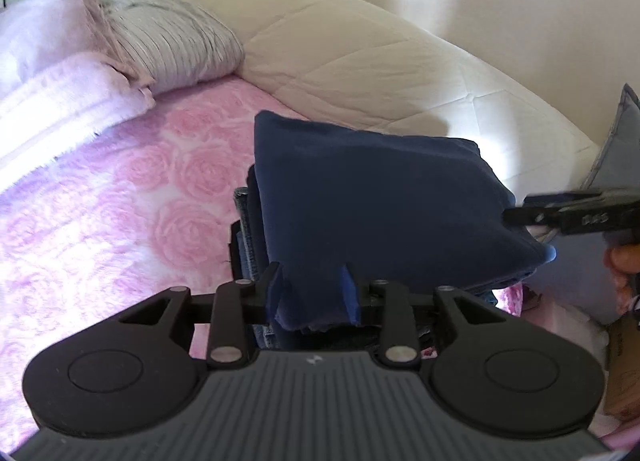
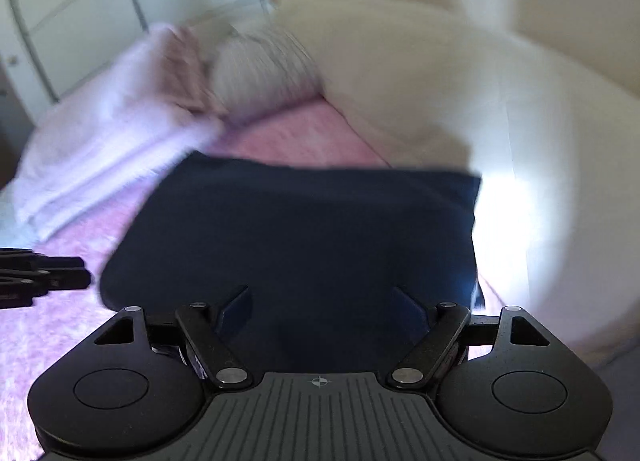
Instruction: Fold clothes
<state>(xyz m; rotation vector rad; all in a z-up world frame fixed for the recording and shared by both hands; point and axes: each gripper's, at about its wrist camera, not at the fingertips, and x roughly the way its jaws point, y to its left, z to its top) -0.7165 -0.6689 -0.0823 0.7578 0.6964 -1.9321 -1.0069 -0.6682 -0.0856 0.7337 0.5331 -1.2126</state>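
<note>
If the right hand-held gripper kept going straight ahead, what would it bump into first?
Most likely the folded navy garment. The right hand-held gripper is open and points at it, though the blurred picture leaves depth unclear.

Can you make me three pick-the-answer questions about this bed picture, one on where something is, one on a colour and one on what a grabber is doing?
1. Where does the folded garment lie?
A. on the rose-patterned bedspread
B. on the floor
C. on a chair

2. What colour is the folded garment?
A. red
B. navy blue
C. yellow

3. How do the fingers of the right gripper stand?
A. pinched on a sock
B. spread apart with no pad pressing on the cloth
C. shut on a pillow

Answers: 1 A, pink roses show all round it; 2 B, both views show dark blue cloth; 3 B, the right wrist view shows a wide gap between its fingers.
</note>
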